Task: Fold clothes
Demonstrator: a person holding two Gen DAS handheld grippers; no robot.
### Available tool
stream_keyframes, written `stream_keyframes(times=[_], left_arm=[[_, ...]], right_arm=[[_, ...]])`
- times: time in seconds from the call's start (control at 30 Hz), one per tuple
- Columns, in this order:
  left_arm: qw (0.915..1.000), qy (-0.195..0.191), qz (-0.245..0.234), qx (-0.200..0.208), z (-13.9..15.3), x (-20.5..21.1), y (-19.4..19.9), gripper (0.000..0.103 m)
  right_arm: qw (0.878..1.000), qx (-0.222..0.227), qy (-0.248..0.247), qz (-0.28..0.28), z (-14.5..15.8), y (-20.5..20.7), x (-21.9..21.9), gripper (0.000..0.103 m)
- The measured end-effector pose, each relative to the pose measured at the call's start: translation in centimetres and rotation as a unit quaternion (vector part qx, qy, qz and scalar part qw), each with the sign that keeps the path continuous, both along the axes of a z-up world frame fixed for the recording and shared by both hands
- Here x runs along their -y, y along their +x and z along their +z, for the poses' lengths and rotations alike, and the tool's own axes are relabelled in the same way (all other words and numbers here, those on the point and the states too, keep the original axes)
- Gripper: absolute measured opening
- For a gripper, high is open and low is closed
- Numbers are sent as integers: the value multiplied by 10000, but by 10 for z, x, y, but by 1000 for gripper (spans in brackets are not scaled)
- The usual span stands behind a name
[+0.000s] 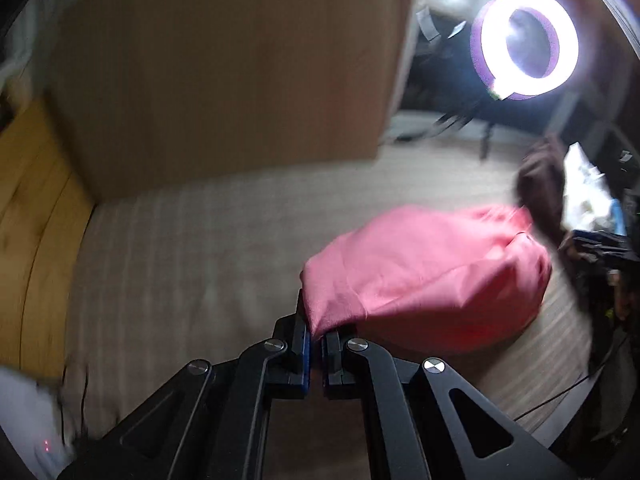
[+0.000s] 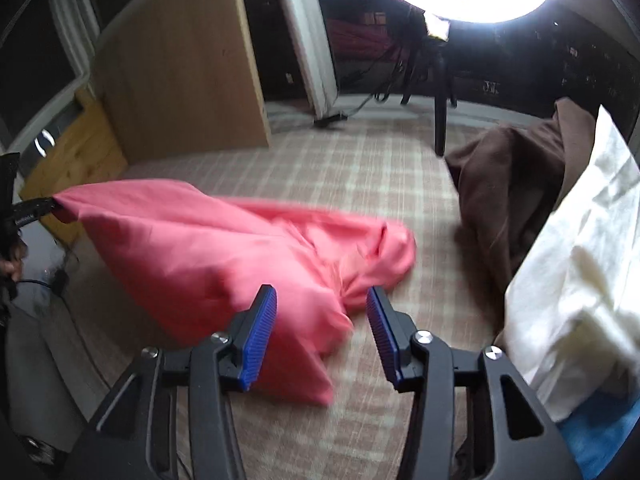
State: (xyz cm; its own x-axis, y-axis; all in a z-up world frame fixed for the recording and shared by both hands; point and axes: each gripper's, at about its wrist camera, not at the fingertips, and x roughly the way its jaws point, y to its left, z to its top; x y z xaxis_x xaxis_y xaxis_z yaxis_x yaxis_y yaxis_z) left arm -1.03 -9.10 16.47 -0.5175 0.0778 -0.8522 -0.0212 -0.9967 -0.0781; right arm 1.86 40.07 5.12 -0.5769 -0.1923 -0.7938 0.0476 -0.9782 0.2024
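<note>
One soft pink cotton garment [image 2: 224,240] lies half-lifted on the checked beige bedcover [image 2: 360,168]. The left gripper [image 1: 316,334] has its jaws clamped tight on a corner of it, pulling the cloth up to the left. The right gripper [image 2: 322,320] stands with jaws parted around the near folds, pads not pressing. On the right sit one brown cloth heap [image 2: 508,192] and one cream folded fabric [image 2: 572,264].

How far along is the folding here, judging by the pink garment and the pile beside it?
Done: no finished fold shows. In hand: left tongs are shut on a corner of the pink garment, lifting it; right tongs are open. Left: folding it, then the brown and white pieces.
</note>
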Motion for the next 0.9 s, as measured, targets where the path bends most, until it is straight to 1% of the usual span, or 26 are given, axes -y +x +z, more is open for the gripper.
stream_keyframes(times=[0.03,0.13,0.27,0.37,0.47,0.5,0.53,0.57,0.6,0.63,0.7,0.77,0.83,0.9], left_arm=[[9998,-7,94,161,-12,11,7,3],[9986,68,150,504,-46,21,17,3],[9977,232,180,615,-65,22,20,3],[9978,216,76,621,-67,21,20,3],[9979,214,-14,603,-67,22,19,3],[9979,232,-21,597,-66,23,20,3],[9979,275,-30,589,-64,22,22,3],[9978,317,-45,578,-62,22,24,3],[9978,355,-80,558,-59,23,29,3],[9977,393,-115,539,-55,24,33,3],[9970,501,-268,517,-46,22,44,3],[9960,529,-525,488,-38,12,55,3],[9939,501,-843,499,-33,-1,65,3],[9917,474,-1039,594,-35,-11,64,3]], right_arm=[[9999,92,-107,18,-8,6,4,48],[9980,422,-396,252,-35,14,25,50],[9961,725,-149,471,-64,9,61,50],[9955,748,52,578,-72,1,82,50],[9943,610,413,771,-73,-3,104,49],[9930,629,605,794,-76,-4,109,36],[9919,719,704,774,-78,-6,111,15],[9919,835,618,733,-79,-6,108,2],[9934,850,372,670,-74,-3,102,2],[9956,713,128,592,-62,5,93,1],[9985,334,-269,353,-26,32,71,1],[9981,-51,-618,55,13,68,44,1],[9974,-239,-638,-220,35,93,27,1],[9978,-171,-455,-441,42,105,18,4]])
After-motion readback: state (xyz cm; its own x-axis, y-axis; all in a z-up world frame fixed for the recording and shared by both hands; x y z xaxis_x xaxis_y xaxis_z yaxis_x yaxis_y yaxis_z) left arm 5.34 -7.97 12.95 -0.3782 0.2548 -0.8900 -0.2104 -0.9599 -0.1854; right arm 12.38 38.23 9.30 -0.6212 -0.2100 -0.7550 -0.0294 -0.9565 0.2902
